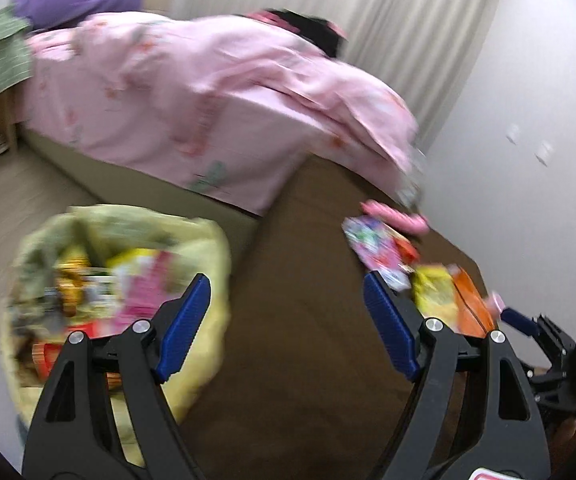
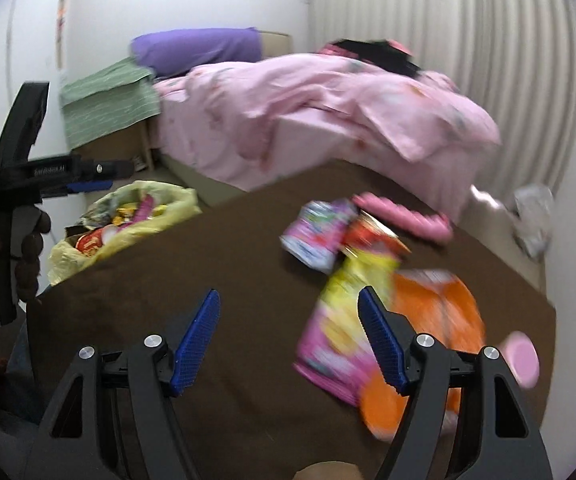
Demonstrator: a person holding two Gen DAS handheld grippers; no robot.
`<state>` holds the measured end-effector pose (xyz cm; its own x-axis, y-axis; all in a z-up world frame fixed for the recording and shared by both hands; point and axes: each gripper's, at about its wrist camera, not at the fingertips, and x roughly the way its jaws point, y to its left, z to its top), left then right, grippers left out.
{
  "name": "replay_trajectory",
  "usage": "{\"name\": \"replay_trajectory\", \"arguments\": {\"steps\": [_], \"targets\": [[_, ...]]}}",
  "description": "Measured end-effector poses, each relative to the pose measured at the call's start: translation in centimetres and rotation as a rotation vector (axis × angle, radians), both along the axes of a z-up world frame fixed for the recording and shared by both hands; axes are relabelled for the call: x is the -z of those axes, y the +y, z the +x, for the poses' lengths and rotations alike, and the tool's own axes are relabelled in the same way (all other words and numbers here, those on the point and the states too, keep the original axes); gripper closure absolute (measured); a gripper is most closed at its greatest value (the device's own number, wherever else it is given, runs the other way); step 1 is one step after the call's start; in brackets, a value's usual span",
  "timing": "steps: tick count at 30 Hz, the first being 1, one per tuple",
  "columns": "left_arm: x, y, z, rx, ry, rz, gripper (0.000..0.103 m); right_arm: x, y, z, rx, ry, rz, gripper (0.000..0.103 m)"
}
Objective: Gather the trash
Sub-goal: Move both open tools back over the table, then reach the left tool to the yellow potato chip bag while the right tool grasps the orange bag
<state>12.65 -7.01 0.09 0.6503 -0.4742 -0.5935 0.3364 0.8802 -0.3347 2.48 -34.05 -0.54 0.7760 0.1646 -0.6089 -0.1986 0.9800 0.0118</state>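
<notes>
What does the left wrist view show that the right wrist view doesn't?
Only the left wrist view: the trash bag close up, its inside full of wrappers, and the right hand-held gripper at its right edge. Only the right wrist view: a crumpled white bag on the floor by the curtain, and the left hand-held gripper from the side. Both: the brown table, the wrappers and the bed.

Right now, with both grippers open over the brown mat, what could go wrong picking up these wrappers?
1. The yellow wrapper overlaps the orange packet, so one grab may drag both.
2. The yellow trash bag sits off the brown mat, already heaped; a drop could spill.
3. The pink slipper lies close to the wrappers and might be grabbed by mistake.
</notes>
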Motion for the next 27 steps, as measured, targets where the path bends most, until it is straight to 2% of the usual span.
{"name": "replay_trajectory", "arguments": {"steps": [5, 7, 10, 15, 19, 22, 24, 27], "targets": [[1.2, -7.7, -0.6, 0.204, 0.037, -0.003, 0.028, 1.3, -3.8, -2.2, 0.055, 0.041, -0.01, 0.031], [1.9, -10.4, -0.4, 0.255, 0.079, -0.02, 0.028, 2.3, -5.4, -3.2, 0.087, 0.066, -0.036, 0.031], [3.1, -14.3, -0.3, 0.302, 0.123, 0.003, 0.028, 3.4, -7.3, -4.8, 0.157, 0.064, -0.049, 0.031], [4.2, -19.6, -0.1, 0.32, 0.096, 0.09, 0.028, 5.2, -10.4, -6.8, 0.279, 0.1, 0.035, 0.031], [5.5, -21.8, 0.6, 0.273, 0.155, 0.17, 0.029, 6.4, -11.8, -7.6, 0.312, 0.108, 0.089, 0.031], [6.4, -21.8, 0.6, 0.288, 0.213, 0.194, 0.041, 6.8, -12.6, -7.8, 0.331, 0.104, 0.119, 0.031], [6.5, -21.6, 0.1, 0.295, 0.212, 0.203, 0.053, 6.9, -12.8, -7.7, 0.338, 0.1, 0.125, 0.031], [6.1, -20.7, -0.5, 0.31, 0.208, 0.189, 0.059, 6.5, -12.7, -7.1, 0.332, 0.082, 0.129, 0.031]]}}
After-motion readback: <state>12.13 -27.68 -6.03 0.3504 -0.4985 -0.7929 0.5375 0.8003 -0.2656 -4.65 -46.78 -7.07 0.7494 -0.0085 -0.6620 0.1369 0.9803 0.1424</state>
